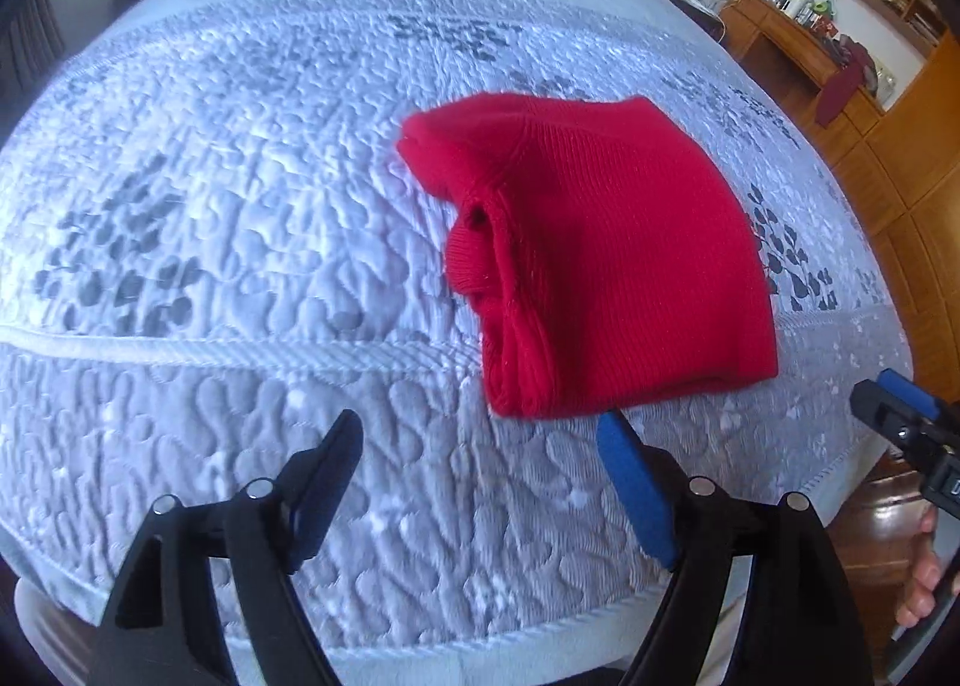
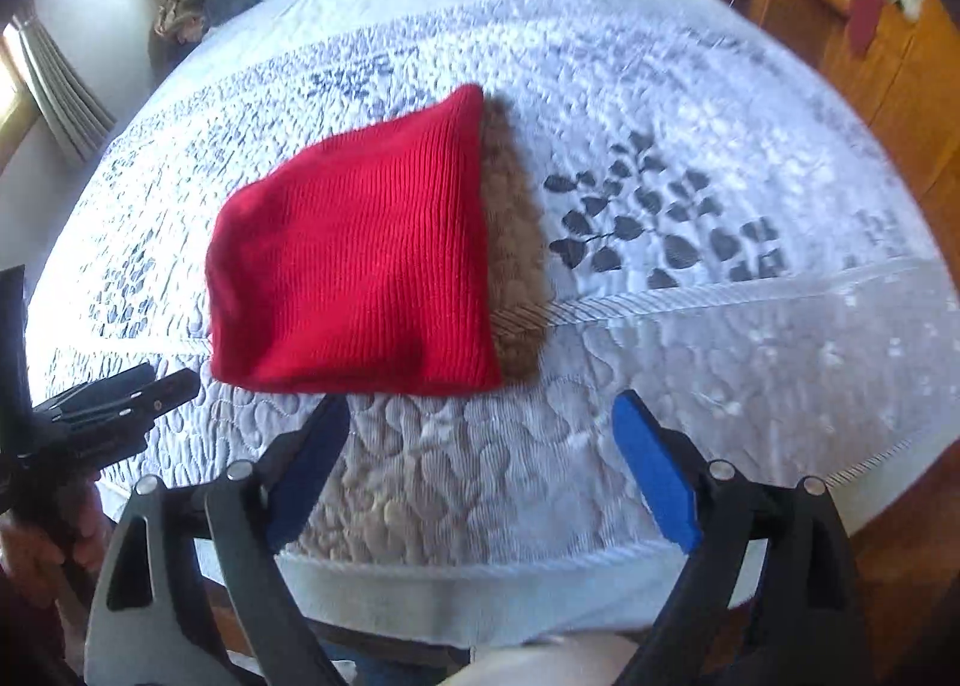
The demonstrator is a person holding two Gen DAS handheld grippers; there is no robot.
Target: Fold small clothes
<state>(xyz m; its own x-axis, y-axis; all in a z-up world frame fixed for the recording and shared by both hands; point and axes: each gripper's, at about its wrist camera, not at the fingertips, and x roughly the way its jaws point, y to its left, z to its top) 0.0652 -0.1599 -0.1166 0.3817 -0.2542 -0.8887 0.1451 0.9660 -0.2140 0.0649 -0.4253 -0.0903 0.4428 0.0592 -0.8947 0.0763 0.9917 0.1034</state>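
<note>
Red knit folded on the bed, both claws off it.

I've got the red knit garment [image 1: 606, 260] lying folded on the quilted bedspread [image 1: 240, 218], near its front edge; no label or writing readable on it. My left gripper [image 1: 480, 446] hangs just short of its near edge, jaws spread, nothing between them. My right gripper [image 2: 480, 422] is also spread wide and empty. A wooden desk [image 1: 780, 35] stands beyond the bed.

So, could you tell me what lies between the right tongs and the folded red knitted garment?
Only bare quilted bedspread separates the right tongs from the red knitted garment, seen in the right wrist view.
</note>
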